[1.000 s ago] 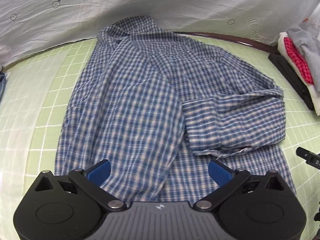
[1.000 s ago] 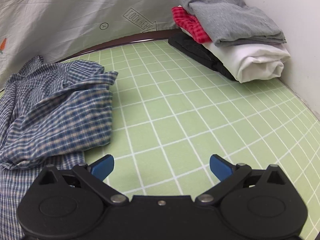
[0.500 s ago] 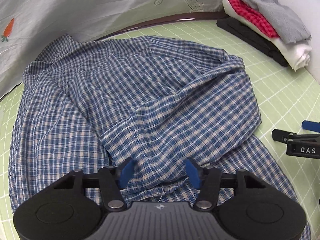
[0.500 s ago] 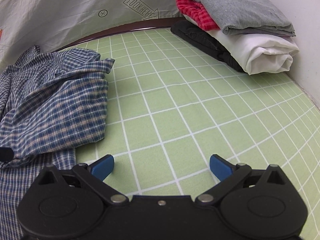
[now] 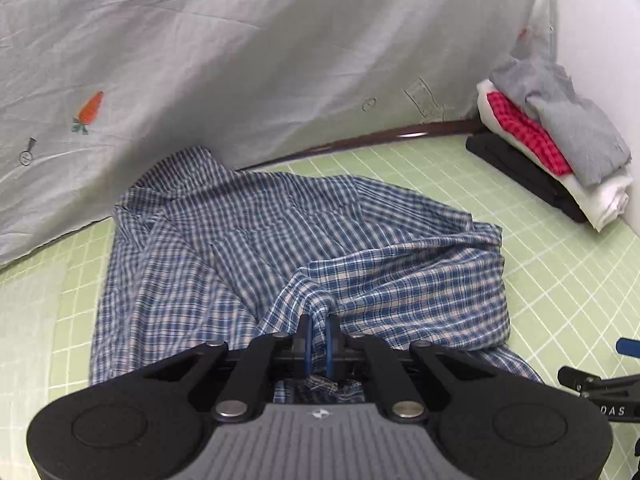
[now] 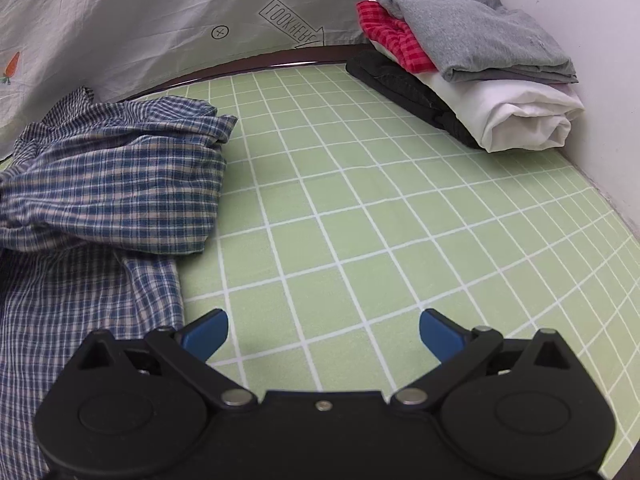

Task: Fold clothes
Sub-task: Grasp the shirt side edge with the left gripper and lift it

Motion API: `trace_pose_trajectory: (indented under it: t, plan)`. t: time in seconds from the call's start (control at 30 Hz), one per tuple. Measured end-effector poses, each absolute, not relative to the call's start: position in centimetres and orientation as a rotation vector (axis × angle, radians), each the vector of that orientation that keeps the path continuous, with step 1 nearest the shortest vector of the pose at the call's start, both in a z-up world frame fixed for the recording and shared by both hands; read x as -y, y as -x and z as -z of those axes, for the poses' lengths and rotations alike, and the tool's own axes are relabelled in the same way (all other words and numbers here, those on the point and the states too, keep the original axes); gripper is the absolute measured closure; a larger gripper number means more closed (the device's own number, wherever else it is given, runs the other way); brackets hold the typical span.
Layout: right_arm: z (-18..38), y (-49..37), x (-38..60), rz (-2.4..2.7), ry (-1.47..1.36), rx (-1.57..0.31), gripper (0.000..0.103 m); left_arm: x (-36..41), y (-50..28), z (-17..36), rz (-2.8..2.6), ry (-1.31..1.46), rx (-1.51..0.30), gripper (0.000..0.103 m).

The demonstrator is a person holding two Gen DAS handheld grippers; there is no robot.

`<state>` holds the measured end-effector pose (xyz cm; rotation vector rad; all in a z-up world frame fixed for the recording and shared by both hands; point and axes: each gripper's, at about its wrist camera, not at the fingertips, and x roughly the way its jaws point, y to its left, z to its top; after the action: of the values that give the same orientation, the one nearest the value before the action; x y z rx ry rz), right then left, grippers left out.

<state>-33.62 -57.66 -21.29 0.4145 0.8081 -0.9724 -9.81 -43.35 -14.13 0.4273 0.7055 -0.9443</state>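
Observation:
A blue and white checked shirt (image 5: 248, 248) lies spread on the green grid mat (image 5: 552, 272), collar toward the back. Its right sleeve is folded across the body. My left gripper (image 5: 318, 334) is shut on the sleeve's cuff end, and the cloth bunches up between the blue pads. In the right wrist view the shirt (image 6: 108, 184) lies at the left. My right gripper (image 6: 323, 330) is open and empty over bare mat (image 6: 360, 208), just right of the shirt's edge. It also shows at the right edge of the left wrist view (image 5: 600, 376).
A stack of folded clothes (image 6: 472, 64) (grey, red checked, white, black) sits at the back right against the white wall; it also shows in the left wrist view (image 5: 556, 160). A grey printed sheet (image 5: 240, 60) hangs behind the mat's dark back rim (image 6: 248, 70).
My left gripper has gone from wide open to shut, closing on the sleeve's cuff, and its view has tilted up. My right gripper has barely moved and stays open.

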Motion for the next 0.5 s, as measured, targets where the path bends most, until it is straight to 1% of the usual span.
trace_pose_trajectory:
  t: [0.17, 0.37, 0.5]
  plan:
    - [20.7, 32.6, 54.4, 0.957, -0.398, -0.815, 0.000, 40.1, 7.0, 12.1, 0.906, -0.338, -0.684, 0.097]
    - [20.2, 31.2, 50.4, 0.943, -0.378, -0.830, 0.000, 37.3, 3.8, 8.5, 0.892, -0.274, -0.598, 0.097]
    - [20.1, 30.2, 47.9, 0.948, -0.375, -0.847, 0.000, 34.8, 1.3, 7.1, 0.867, -0.224, -0.564, 0.097]
